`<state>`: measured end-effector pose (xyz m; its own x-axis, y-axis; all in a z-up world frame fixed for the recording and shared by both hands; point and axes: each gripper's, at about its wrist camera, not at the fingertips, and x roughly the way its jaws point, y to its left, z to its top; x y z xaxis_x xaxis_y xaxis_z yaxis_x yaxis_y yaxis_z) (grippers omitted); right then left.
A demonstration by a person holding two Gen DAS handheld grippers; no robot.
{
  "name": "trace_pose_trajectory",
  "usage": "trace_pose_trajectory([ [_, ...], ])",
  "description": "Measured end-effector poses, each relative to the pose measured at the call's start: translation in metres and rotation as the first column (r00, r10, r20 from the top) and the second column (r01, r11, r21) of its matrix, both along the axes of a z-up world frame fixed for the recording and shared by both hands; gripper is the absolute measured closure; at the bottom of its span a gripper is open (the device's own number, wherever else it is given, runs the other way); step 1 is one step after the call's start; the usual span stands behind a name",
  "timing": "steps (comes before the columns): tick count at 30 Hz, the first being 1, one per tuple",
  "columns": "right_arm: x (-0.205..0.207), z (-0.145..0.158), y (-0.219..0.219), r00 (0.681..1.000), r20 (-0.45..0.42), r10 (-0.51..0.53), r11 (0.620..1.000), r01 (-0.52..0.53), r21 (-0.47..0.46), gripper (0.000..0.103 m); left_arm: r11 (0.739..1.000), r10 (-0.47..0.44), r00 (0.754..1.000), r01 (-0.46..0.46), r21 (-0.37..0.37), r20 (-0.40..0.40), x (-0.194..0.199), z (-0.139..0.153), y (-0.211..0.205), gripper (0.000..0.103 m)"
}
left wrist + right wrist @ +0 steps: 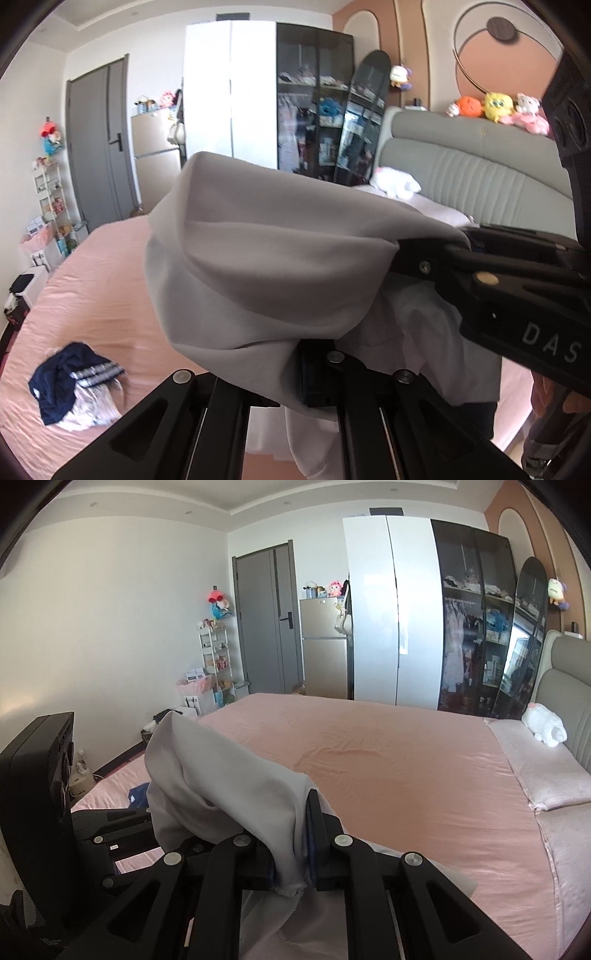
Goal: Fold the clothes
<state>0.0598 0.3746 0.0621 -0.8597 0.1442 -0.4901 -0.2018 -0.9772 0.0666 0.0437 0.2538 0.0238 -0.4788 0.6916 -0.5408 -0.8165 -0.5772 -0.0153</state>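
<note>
A pink bed [406,775] filled the middle of both views. Both grippers, left [295,369] and right [291,853], were clamped on a grey garment [258,258] held above it, centre frame. Soft, light, limp cloth; best pinched at its edges or corners.

Bright, even daylight fills both views. Glare washes out the white wardrobe doors [229,92] and glints off the dark glass cabinet [472,620]. Fisheye distortion bows walls and ceiling, with black vignetting at the corners. The near grey cloth [258,258] is slightly soft.
</note>
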Motion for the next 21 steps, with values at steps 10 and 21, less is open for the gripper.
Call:
trace_pose_trajectory([
  [10, 0.021, -0.124, -0.010, 0.972, 0.234, 0.026, 0.990, 0.006, -0.139, 0.093, 0.997, 0.049, 0.897, -0.021, -0.069, 0.439, -0.012, -0.115, -0.019, 0.099],
  [21, 0.020, -0.135, -0.007, 0.964, 0.264, 0.018, 0.988, 0.023, -0.150, 0.093, 1.000, 0.029, 0.876, -0.027, -0.011, 0.481, -0.002, -0.120, -0.065, 0.001],
])
